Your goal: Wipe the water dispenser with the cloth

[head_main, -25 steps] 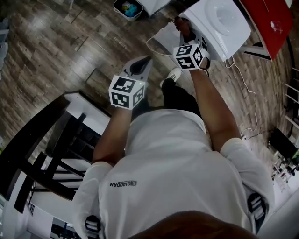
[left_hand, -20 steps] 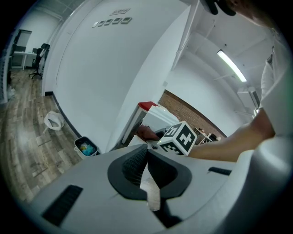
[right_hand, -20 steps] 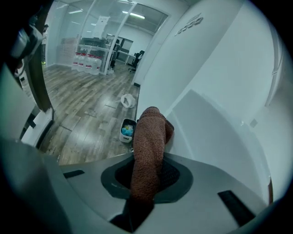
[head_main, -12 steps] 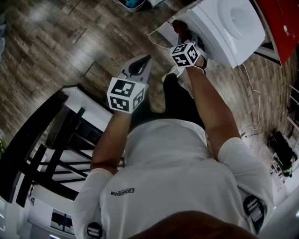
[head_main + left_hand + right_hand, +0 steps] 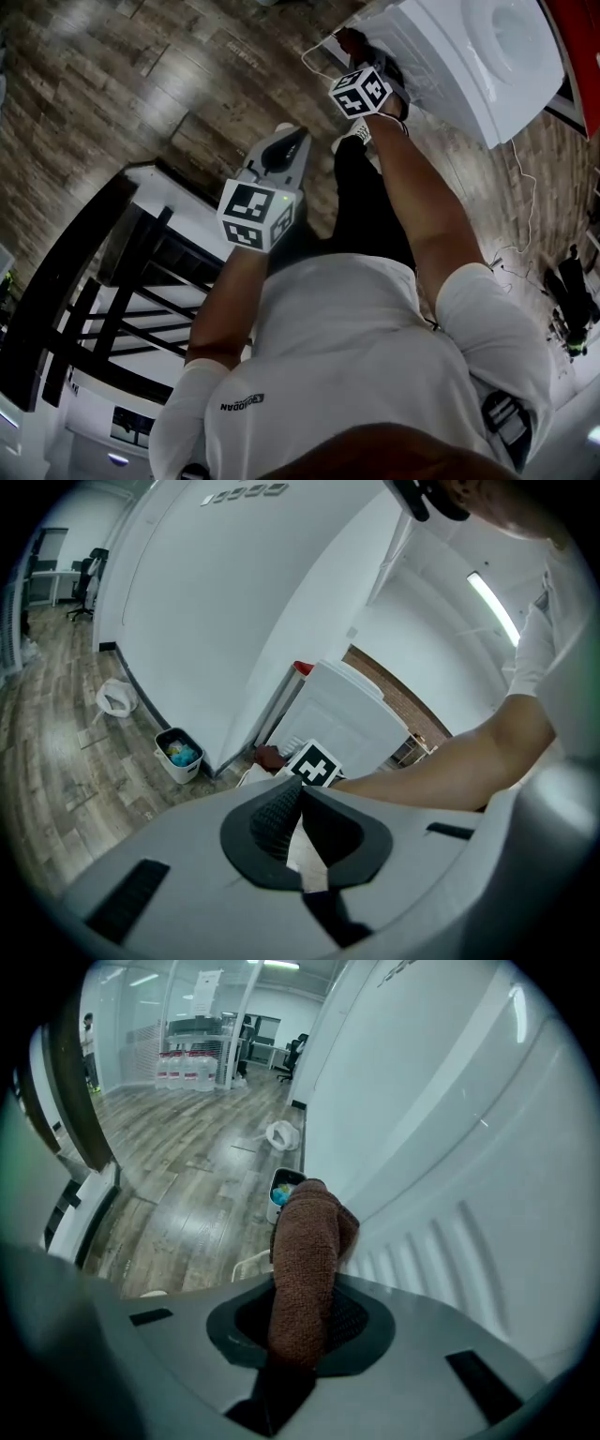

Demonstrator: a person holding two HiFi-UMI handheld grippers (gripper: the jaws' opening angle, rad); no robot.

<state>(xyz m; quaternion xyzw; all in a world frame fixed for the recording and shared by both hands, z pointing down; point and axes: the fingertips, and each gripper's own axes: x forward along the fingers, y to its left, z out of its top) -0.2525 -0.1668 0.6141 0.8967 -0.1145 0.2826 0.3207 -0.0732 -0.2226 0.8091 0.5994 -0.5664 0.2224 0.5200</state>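
Moved further along the water dispenser's [image 5: 450,1166] side over the last second, cloth [image 5: 305,1241] pinched between the right gripper's [image 5: 302,1321] jaws and held at the ribbed panel. Probably mid-wipe, most of that panel yet to cover. Nothing in the left gripper [image 5: 300,794], jaws pressed together, idle. Open floor to the left; bin [image 5: 284,1192] and loose cord [image 5: 314,67] near the dispenser's lower corner.

The left gripper [image 5: 300,794] has its dark fingers [image 5: 267,819] together at the tips, with nothing between them. Beyond them a marker cube [image 5: 314,764] and a bare forearm [image 5: 450,761] reach toward the white water dispenser [image 5: 347,710], with a brown cloth [image 5: 270,758] low beside it. A small bin [image 5: 178,754] stands on the wood floor [image 5: 56,761].
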